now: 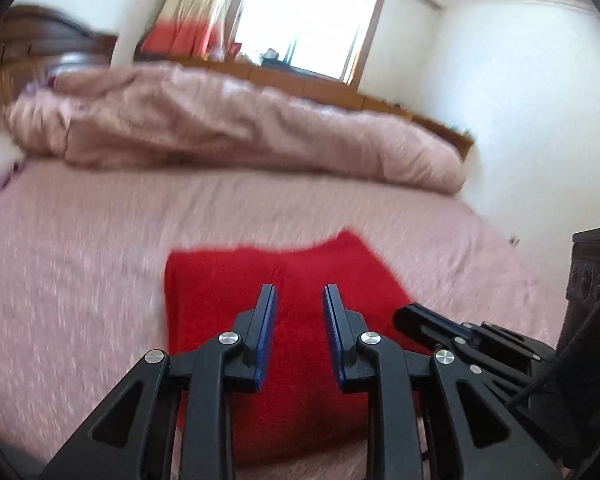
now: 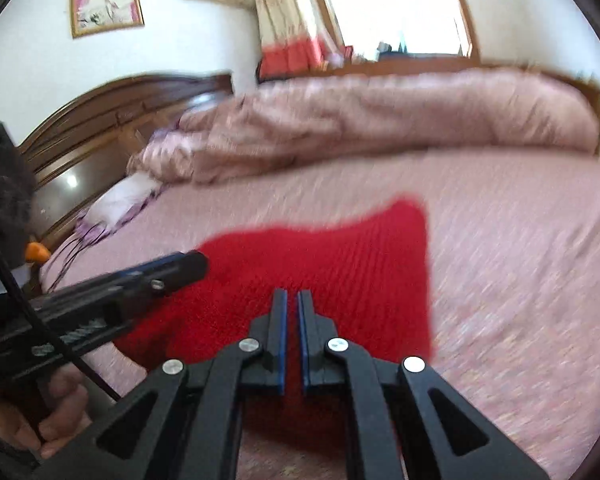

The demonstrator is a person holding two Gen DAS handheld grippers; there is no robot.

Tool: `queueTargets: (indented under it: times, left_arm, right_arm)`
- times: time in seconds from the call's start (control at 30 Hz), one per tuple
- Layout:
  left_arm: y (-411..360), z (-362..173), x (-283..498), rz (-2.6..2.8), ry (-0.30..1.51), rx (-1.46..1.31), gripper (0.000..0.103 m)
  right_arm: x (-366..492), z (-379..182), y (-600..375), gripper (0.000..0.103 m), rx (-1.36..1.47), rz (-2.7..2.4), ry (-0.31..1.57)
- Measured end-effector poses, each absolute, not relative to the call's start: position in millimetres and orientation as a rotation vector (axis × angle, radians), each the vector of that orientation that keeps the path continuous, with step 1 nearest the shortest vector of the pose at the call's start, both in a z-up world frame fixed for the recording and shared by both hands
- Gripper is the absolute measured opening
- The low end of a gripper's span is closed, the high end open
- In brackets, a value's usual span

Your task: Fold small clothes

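1. On the bed [image 1: 80,264], spread over a pink sheet, lies a red knitted garment [image 1: 300,272], flat and roughly square in outline, near the front edge of the mattress.
2. From the right wrist view the same red knitted garment [image 2: 340,264] shows a ribbed knit, with one far corner raised into a point against the pink sheet of the bed [image 2: 520,260].
3. The left claw [image 1: 300,292] hangs just above the garment with its blue-lined jaws a narrow gap apart; only red cloth shows behind the gap, and nothing is pinched between them.
4. The right claw [image 2: 292,298] has its jaws drawn almost together, a thin slit between the blue pads, and no fold of cloth is caught in it.
5. Seen from the left wrist, the right claw [image 1: 404,314] reaches in from the right, its tip over the garment's right edge; whether it touches the knit cannot be told.
6. Seen from the right wrist, the left claw [image 2: 196,262] comes in from the left over the garment's left side, and a person's hand [image 2: 48,412] grips its handle at the lower left.
7. A bunched pink duvet [image 2: 380,120] lies along the far side of the bed, well apart from the garment.
8. A dark wooden headboard [image 2: 112,120] stands at the left, with a framed picture [image 2: 106,2] on the wall above it and a bright window [image 1: 304,20] with curtains beyond the bed.
9. Both views are blurred.
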State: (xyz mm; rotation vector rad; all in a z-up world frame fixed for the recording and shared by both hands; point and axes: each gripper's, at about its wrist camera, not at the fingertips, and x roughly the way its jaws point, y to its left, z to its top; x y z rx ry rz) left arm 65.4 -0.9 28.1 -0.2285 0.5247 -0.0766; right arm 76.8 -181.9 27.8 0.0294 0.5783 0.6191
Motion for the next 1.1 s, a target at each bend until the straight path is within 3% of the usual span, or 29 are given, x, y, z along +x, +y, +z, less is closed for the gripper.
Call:
queueTargets:
  times: [0.17,0.37,0.63,0.7,0.73,0.77,0.8,0.83,0.87,0.93,1.1]
  left_arm:
    - [4.6,23.9,76.3,-0.06,0.539,-0.276,0.017]
    - [22.1,-24.2,108.4,0.021,0.794,-0.34,0.02]
    - [65.8,-31.4,99.3,-0.094,0.805,-0.655,0.02]
    - [68.8,-17.6,87.4,-0.112,0.789,-0.662,0.02]
    - [73.1,-8.9,79.0,-0.136,0.763,-0.665,0.021]
    - [76.5,-0.9,72.3,-0.139,0.745,-0.655,0.028]
    - [78.9,4.5,66.7,-0.126,0.733,-0.636,0.033]
    - [81.8,12.0,61.1,-0.093,0.72,-0.596,0.051]
    - [83.6,17.3,57.5,-0.059,0.716,-0.548,0.072]
    - [85.7,16.0,56.8,-0.037,0.749,-0.477,0.081]
    - [81.8,-21.8,87.6,-0.07,0.921,-0.492,0.081]
  right_arm:
    - [92.4,33.8,-184.6,0.004,0.039,0.588,0.602]
    - [85.9,-12.1,-164.3,0.003,-0.161,0.575,0.553]
    - [95.7,-6.7,-167.4,0.003,-0.062,0.594,0.63]
    - [94.5,4.7,-174.6,0.009,-0.024,0.616,0.633]
    - [95.1,9.9,-179.1,0.021,0.003,0.634,0.645]
    - [96.6,16.0,-187.7,0.045,0.047,0.676,0.669]
    - [96.5,19.1,-193.1,0.058,0.08,0.707,0.68]
    - [96.7,23.5,-201.1,0.086,0.109,0.728,0.685]
    - [97.2,26.8,-207.6,0.1,0.114,0.719,0.679]
    - [99.3,29.5,-218.4,0.1,0.112,0.717,0.654]
    - [140.6,3.7,-250.2,0.1,0.166,0.677,0.779]
